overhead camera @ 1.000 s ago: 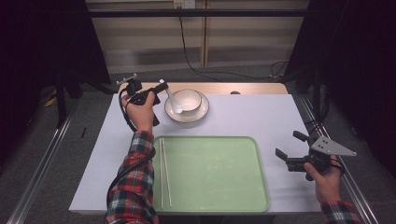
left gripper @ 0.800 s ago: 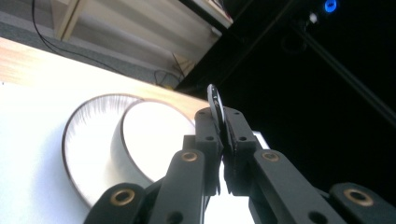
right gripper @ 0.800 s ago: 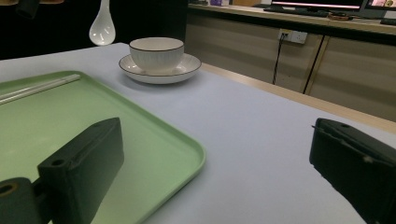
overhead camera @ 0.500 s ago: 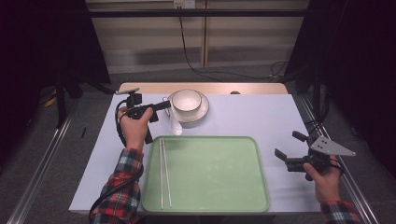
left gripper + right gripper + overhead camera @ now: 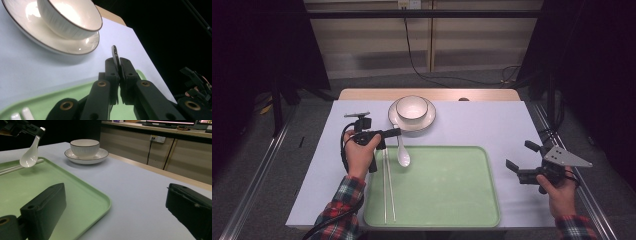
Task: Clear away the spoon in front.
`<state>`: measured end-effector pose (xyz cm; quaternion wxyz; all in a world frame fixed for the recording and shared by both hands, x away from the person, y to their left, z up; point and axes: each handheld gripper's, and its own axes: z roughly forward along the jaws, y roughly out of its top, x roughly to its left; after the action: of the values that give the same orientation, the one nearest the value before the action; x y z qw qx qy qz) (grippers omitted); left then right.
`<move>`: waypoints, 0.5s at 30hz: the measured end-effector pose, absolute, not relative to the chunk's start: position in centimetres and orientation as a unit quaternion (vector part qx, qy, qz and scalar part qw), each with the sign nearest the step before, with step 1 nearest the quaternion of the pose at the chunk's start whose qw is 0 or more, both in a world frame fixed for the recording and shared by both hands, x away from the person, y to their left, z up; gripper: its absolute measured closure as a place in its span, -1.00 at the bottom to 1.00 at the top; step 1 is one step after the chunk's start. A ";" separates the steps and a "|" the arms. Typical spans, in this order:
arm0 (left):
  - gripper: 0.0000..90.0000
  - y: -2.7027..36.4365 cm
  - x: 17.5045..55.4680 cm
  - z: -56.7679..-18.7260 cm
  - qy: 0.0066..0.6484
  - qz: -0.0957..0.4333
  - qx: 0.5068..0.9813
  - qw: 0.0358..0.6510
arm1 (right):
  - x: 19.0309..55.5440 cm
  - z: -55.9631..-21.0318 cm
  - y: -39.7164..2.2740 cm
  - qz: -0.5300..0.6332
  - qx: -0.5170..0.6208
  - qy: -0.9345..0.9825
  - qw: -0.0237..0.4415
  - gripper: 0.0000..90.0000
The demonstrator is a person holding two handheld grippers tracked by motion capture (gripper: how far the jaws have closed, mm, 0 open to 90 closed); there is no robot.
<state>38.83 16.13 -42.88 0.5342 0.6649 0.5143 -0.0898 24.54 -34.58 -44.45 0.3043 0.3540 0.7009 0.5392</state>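
Observation:
My left gripper (image 5: pixel 397 132) is shut on the handle tip of a white spoon (image 5: pixel 403 154). The spoon hangs bowl-down over the far left corner of the green tray (image 5: pixel 447 200). In the left gripper view the jaws (image 5: pixel 119 67) pinch the dark-edged handle end (image 5: pixel 115 53). Two white chopsticks (image 5: pixel 387 186) lie along the tray's left side. A white bowl (image 5: pixel 412 107) stands on a plate (image 5: pixel 428 121) just beyond the tray. My right gripper (image 5: pixel 523 160) is open with nothing in it, right of the tray; its jaws (image 5: pixel 116 195) stand wide apart.
The tray lies on a pale sheet (image 5: pixel 492 125) that covers the table; a wooden edge (image 5: pixel 482 94) shows at the back. Metal rails (image 5: pixel 257 185) run along both sides. Dark curtains (image 5: pixel 257 45) and a hanging cable (image 5: pixel 412 50) are behind.
My left hand has come from beside the bowl toward the near side and downward, carrying the spoon to the tray's far left corner. The right hand has stayed still.

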 end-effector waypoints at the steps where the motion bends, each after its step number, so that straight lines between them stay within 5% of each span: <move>1: 0.92 16.1 38.7 -43.1 0.515 -0.094 0.664 0.534 | 24.5 -44.4 -34.6 0.540 0.355 0.700 0.305 -0.95; 15: 0.92 16.2 37.6 -44.9 0.521 -0.126 0.664 0.522 | 24.6 -44.5 -34.5 0.539 0.353 0.702 0.303 -0.95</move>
<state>37.64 16.23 -44.92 0.5218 0.6637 0.5210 -0.1256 24.58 -34.55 -44.46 0.3027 0.3535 0.7022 0.5388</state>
